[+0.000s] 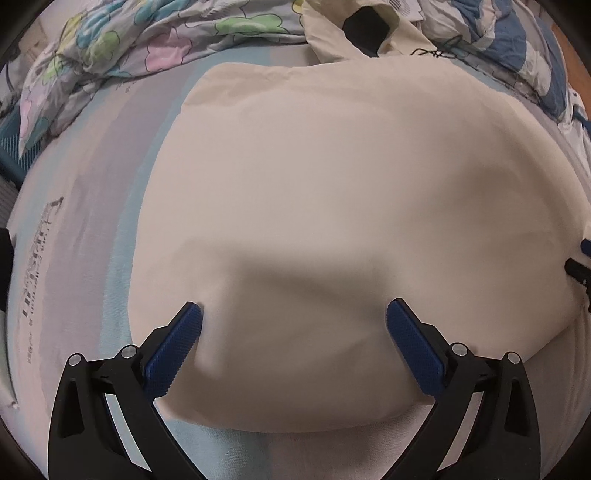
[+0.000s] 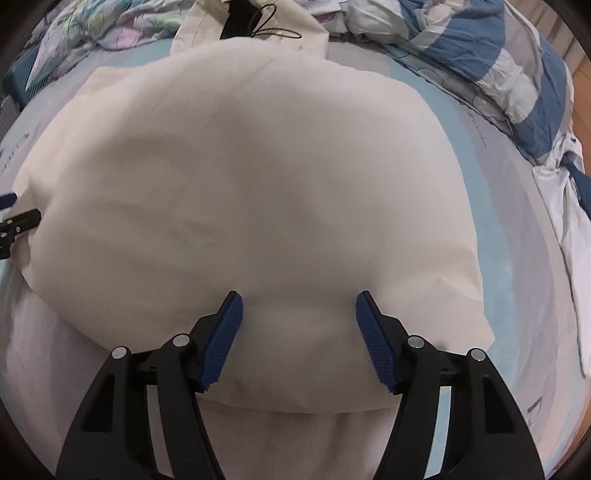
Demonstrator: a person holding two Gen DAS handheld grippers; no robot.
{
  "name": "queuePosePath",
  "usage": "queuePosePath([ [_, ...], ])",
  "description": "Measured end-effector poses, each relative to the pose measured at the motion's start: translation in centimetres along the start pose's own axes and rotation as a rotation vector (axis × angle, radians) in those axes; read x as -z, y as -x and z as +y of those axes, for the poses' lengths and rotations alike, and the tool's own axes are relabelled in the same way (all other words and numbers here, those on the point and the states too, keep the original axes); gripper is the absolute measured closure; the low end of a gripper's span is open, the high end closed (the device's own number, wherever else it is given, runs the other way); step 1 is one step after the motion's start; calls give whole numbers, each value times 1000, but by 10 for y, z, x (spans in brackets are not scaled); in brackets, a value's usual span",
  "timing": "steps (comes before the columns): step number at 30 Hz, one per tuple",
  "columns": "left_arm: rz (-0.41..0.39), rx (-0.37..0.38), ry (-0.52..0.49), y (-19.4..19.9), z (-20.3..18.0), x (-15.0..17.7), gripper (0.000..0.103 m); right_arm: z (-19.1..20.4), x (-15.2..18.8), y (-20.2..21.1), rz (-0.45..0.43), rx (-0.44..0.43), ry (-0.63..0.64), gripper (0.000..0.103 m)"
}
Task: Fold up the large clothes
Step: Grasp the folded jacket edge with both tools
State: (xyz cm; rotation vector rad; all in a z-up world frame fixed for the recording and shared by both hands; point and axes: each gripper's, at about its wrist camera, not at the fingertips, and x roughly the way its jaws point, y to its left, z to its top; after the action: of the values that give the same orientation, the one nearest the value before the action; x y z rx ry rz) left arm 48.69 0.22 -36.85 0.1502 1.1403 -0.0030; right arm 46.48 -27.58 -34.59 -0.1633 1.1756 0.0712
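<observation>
Cream garment [image 1: 332, 206] lies spread flat and mostly smooth on the striped bed sheet [image 1: 85, 258] (hood with black lining and cord at its far end), left tongs [image 1: 293, 314] and right tongs [image 2: 297, 306] both released, spread over its near hem, gripping nothing.

A big jacket [image 1: 332, 221] is spread flat on the bed sheet [image 1: 74, 258]. Its hood [image 2: 251, 33] is laid at the far end. Crumpled quilts [image 1: 129, 48] are piled behind it, left and right.
</observation>
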Motion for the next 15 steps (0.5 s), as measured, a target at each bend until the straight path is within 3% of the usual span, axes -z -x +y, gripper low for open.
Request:
queuePosePath([
  [4, 33, 48, 54, 14, 12, -21, 6, -11, -19, 17, 7, -46, -35, 41],
  [8, -30, 81, 82, 35, 25, -70, 6, -35, -81, 52, -113, -61, -28, 41],
  [13, -100, 66, 42, 8, 29, -176, 6, -66, -192, 35, -193, -66, -2, 41],
  [15, -120, 90, 38, -15, 31, -228, 6, -74, -236, 15, -192, -131, -18, 41],
])
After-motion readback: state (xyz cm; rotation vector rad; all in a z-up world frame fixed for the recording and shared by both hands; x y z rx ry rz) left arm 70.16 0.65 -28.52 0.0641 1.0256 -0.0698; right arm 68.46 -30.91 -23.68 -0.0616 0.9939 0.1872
